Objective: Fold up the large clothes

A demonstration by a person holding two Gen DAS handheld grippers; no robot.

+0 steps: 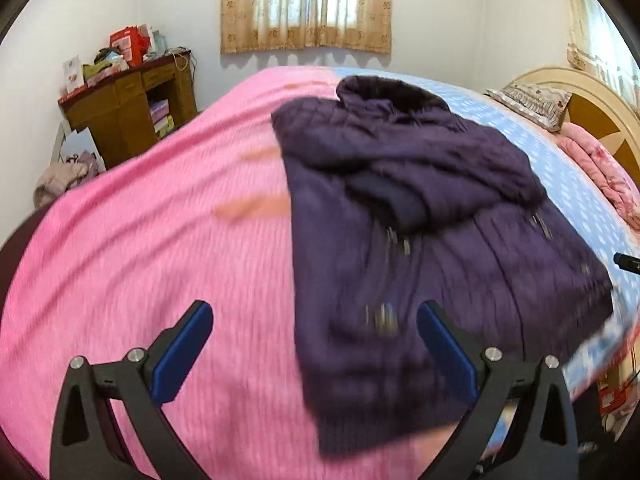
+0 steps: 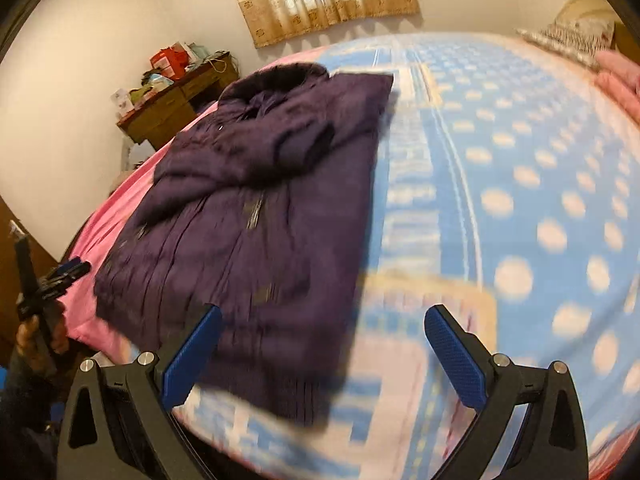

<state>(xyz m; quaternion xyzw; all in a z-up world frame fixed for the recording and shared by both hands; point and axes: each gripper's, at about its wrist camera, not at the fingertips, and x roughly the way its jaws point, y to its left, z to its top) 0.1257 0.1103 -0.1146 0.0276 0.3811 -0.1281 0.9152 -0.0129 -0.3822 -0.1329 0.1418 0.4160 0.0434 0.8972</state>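
Dark purple padded hooded jacket lying near bed's foot edge, sleeves folded in. Left gripper & right gripper hovering wide open, empty. Pinch both hem corners evenly, fold toward hood.

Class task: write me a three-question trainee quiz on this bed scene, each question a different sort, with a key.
1. True or false: the left tool grips the purple coat.
2. The coat's hood end points: A) toward the window wall, B) toward the tools.
3. Fill in: the coat lies across the seam between the pink cover and the ____ dotted cover.

Key: 1 false, both tools, including the right tool, are open and empty; 2 A; 3 blue.
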